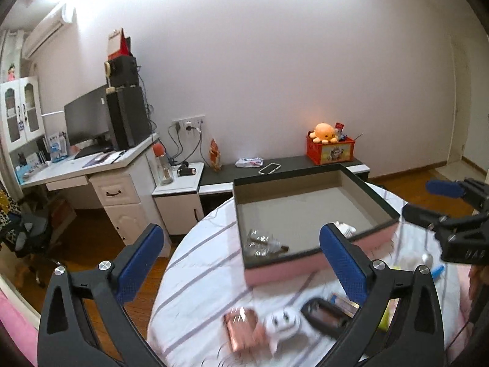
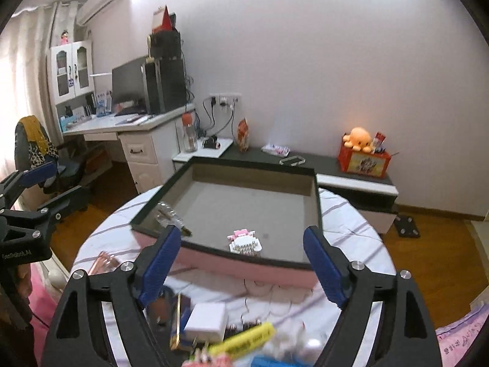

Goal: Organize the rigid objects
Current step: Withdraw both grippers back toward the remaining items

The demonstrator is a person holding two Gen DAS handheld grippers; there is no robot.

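Your left gripper [image 1: 241,255] hangs over the near left edge of the round desk [image 1: 195,278], its blue fingers [image 1: 343,263] spread wide with nothing between them. Your right gripper [image 2: 243,260] is likewise held wide and unloaded, aimed at the box.

The box [image 2: 244,263] is a shallow open tray with pink outer walls, a dark rim and a grey floor. It sits at the middle of the striped cloth, its long sides running across the right wrist view.

Inside, a clear glass piece [image 2: 171,218] with a dark tip lies in the near left corner, long axis slanting toward the near wall, tip nearest it. A small pink-and-white block figure [image 2: 244,241] rests against the near wall, right of the glass piece.

Loose items lie on the desk on your side of the box: a copper-coloured case [image 1: 241,327], a white charger [image 2: 207,321], a yellow bar [image 2: 244,339] lying slantwise. Blur hides further detail.
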